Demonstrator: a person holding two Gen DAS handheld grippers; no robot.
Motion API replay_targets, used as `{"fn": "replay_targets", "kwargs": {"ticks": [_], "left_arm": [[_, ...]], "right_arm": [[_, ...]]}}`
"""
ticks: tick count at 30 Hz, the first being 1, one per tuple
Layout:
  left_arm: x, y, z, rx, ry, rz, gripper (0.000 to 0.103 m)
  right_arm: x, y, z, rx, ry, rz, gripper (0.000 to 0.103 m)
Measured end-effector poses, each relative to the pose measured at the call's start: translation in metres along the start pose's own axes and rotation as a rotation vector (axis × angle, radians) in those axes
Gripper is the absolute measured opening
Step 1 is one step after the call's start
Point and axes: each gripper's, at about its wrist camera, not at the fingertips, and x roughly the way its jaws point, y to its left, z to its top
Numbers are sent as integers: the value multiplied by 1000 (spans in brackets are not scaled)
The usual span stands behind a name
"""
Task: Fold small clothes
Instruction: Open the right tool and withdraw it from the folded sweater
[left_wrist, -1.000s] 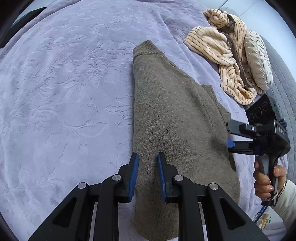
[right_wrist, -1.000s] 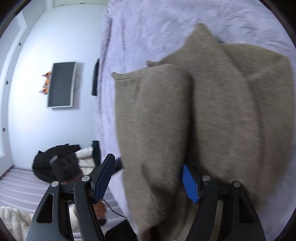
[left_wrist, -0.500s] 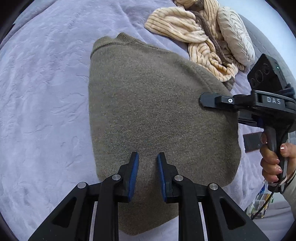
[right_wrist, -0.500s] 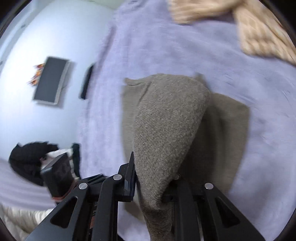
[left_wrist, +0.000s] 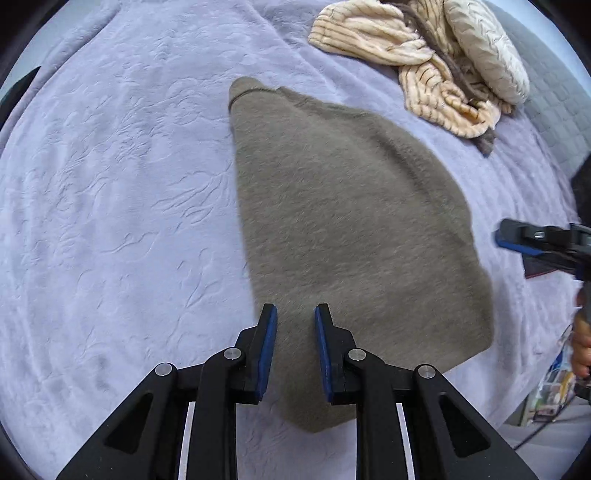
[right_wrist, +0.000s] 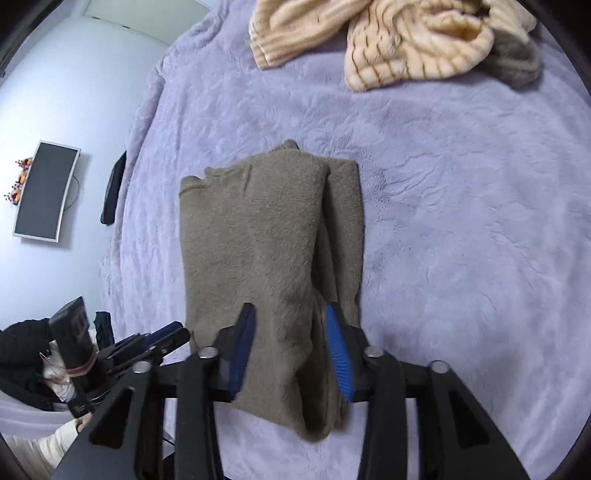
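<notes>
Left wrist view looks steeply down on a folded olive-brown knit sweater (left_wrist: 343, 229) lying flat on a lavender plush blanket (left_wrist: 110, 206) with an embossed leaf pattern. The left gripper (left_wrist: 291, 325), black with blue pads, hovers over the sweater's near edge; its jaws stand a narrow gap apart, and the cloth seen through the gap lies below them, not pinched. At the right edge of this view the right gripper (left_wrist: 517, 242) shows side-on, clear of the sweater's right border, with a hand (left_wrist: 581, 347) on its grip. Past the sweater's far end lies a heap of cream, brown-striped ribbed knitwear (left_wrist: 417, 66) with a cream cable-knit piece (left_wrist: 484, 55) beside it and a grey quilted surface beyond.

Right wrist view adds what the first cannot: the sweater (right_wrist: 266, 258) lies in layers, one fold running lengthwise along its right side, a ribbed edge at the far end. Here the right gripper (right_wrist: 291, 332) has just been opening; its blue pads (right_wrist: 338, 354) stand apart with the sweater's near end showing between them, the cloth resting on the blanket rather than clamped. This view alone shows the room: a pale wall, a dark wall-mounted screen (right_wrist: 44, 190), and at lower left the left gripper (right_wrist: 162, 334).
</notes>
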Motion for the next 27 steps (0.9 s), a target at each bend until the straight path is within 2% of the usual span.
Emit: {"fn": "replay_targets", "kwargs": {"ticks": [4,5,6,7,8,12,17,19,27], "left_arm": [[3,0,-12,9,36,47,22],[3,-1,-13,10,38,60,32],[3,-2,-14,9,35,69,64],[0,-4,-15,3,27,84,80],[-2,-6,-16,0,10,98,91],[-4,-6,-15,0,8,100,91],[4,-1,-13,-27,28,114,91],[8,-1,-12,-32,38,120,91],[11,2,-10,-35,56,127,91]], "right_arm": [[-13,27,-20,-42,-32,28,36],[-11,33,-24,-53,-26,35,36],[-7,39,-29,-70,-13,34,36],[-2,44,-32,-81,-2,27,36],[6,49,-35,-90,12,13,36],[34,43,-44,-52,75,-32,36],[58,13,-52,-18,131,-109,36],[68,0,-56,-1,155,-113,33],[61,2,-56,-23,162,-124,36]]}}
